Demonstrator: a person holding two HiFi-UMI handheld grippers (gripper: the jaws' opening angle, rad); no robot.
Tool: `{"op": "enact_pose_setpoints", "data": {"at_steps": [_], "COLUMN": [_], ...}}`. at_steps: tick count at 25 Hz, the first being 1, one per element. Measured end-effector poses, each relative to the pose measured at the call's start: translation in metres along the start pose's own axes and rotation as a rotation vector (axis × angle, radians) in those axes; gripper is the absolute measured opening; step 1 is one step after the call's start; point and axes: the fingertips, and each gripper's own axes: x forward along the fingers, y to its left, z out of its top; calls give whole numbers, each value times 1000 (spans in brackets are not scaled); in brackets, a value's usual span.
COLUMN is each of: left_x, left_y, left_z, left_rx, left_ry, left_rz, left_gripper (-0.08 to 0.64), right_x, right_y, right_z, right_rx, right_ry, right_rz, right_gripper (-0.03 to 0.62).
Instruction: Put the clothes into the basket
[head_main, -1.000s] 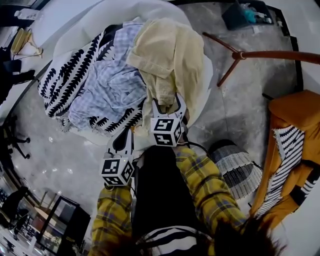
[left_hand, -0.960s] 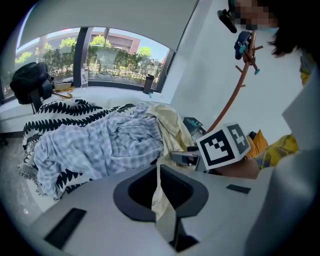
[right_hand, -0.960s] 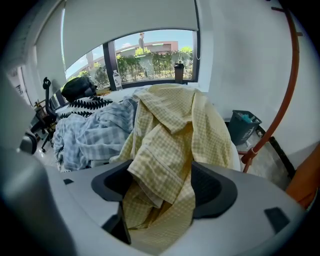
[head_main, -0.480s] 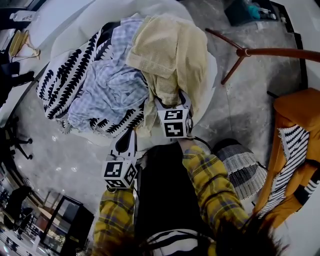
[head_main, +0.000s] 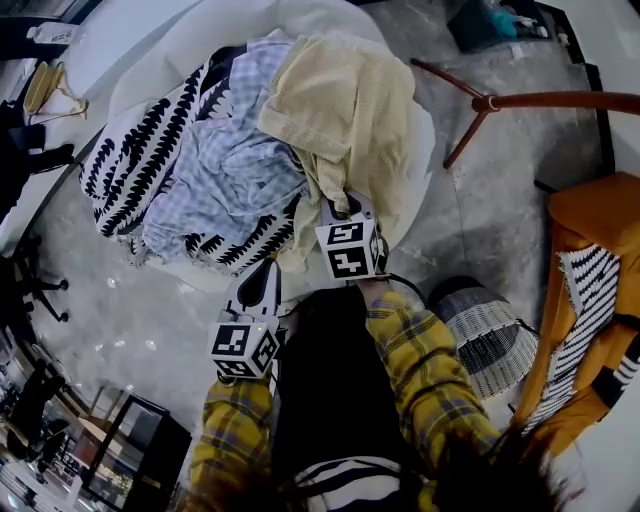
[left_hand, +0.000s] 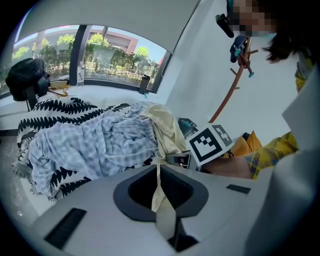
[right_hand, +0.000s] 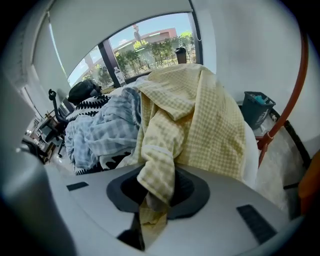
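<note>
1. The right gripper (head_main: 338, 206) sits at the centre of the head view, at the lower edge of the clothes pile. Its jaws have just been closing, and they now pinch a bunched fold of the yellow shirt (head_main: 345, 110); in the right gripper view the checked cloth fills the gap and hangs down below the pads.
2. The left gripper (head_main: 262, 282) is lower and to the left, just off the near edge of the white cushion (head_main: 150, 65). Its jaws are pressed together with only a thin pale line between them, and no cloth is gripped.
3. The clothes all lie heaped on the cushion in the upper middle of the head view: the yellow shirt on the right of the heap, a blue checked shirt (head_main: 225, 175) in the middle, and a black-and-white patterned cloth (head_main: 135, 160) spilling down the left side.
4. The basket (head_main: 485, 340) – striped, woven – stands on the grey floor (head_main: 150, 320) at the lower right, well apart from the pile and just beside the person's yellow plaid sleeve (head_main: 425, 370). What is in it cannot be seen.
5. At the right edge an orange chair (head_main: 585, 215) carries a striped cloth – apart from the heap.
</note>
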Motion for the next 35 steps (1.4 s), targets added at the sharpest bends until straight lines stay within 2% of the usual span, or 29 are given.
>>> {"op": "enact_pose_setpoints", "data": {"at_steps": [3,11,18,22,28,35], "left_x": [-11,-50,-105,-144,-197,-241], "left_y": [-2,-6,-24,-30,-43,-54], "left_z": [5,22,38,38,40,54], "left_rx": [14,59,100,91,60,177], "left_ry": [-16,-49,-109,-111,-141,-173], "left_rz": [-12,-29,-76,-100,-179,-273], "left_gripper": [32,32,32,32,32,32], "right_x": [-19,-92,-177,-225,-291,-358], "right_y": [0,7,21,39,74,106], "right_z": [-4,-8,13,22,33,39], "right_rx": [-4,31,21,1,-37,-12], "right_ry": [-20,-80,-180,-235,-323,-443], "right_rz": [-34,-98,-191,-218,-250,-338], "right_gripper": [77,70,67,67,66,66]}}
